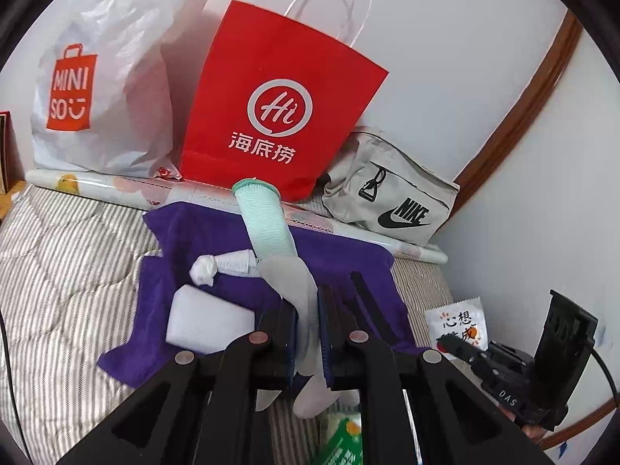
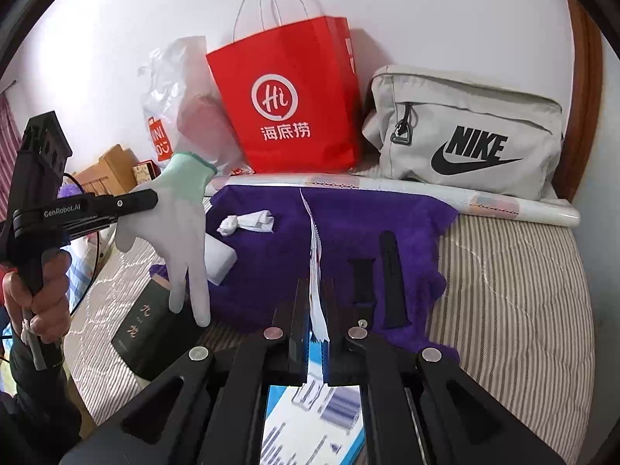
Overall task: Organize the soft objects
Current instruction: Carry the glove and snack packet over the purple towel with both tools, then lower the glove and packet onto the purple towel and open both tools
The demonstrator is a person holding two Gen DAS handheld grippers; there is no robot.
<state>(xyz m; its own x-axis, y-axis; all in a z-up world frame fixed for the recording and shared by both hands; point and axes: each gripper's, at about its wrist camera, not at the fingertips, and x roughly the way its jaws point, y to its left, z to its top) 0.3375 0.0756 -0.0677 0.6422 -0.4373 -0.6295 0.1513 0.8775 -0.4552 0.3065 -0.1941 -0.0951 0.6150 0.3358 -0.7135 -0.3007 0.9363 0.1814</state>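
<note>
Left gripper (image 1: pixel 308 333) is clamped on a pale work glove (image 1: pixel 271 232) with a green cuff; the glove is pinched at the palm, cuff sticking up and away, fingers hanging down, all of it above the purple towel (image 1: pixel 348 259). From the right wrist view the same glove (image 2: pixel 178 224) dangles off the left gripper (image 2: pixel 151 199), over the towel's left edge and a dark book (image 2: pixel 151 333); a hand (image 2: pixel 37 290) grips that tool's handle. Right gripper (image 2: pixel 318 310) is clenched on a thin plastic packet (image 2: pixel 314 255) seen edge-on, printed side running back under the camera. On the towel (image 2: pixel 348 224): a knotted white cloth roll (image 2: pixel 248 223), a white foam block (image 2: pixel 219 261) at its left edge, two black watch strap halves (image 2: pixel 393 279) side by side. Towel lies on a striped quilt (image 2: pixel 511 290). Along the wall: red paper bag (image 2: pixel 294 108), grey Nike pouch (image 2: pixel 465 131), white Miniso plastic bag (image 1: pixel 100 77), rolled printed sheet (image 2: pixel 503 201) in front of them. A small printed sachet (image 1: pixel 459 321) lies right of the towel.
</note>
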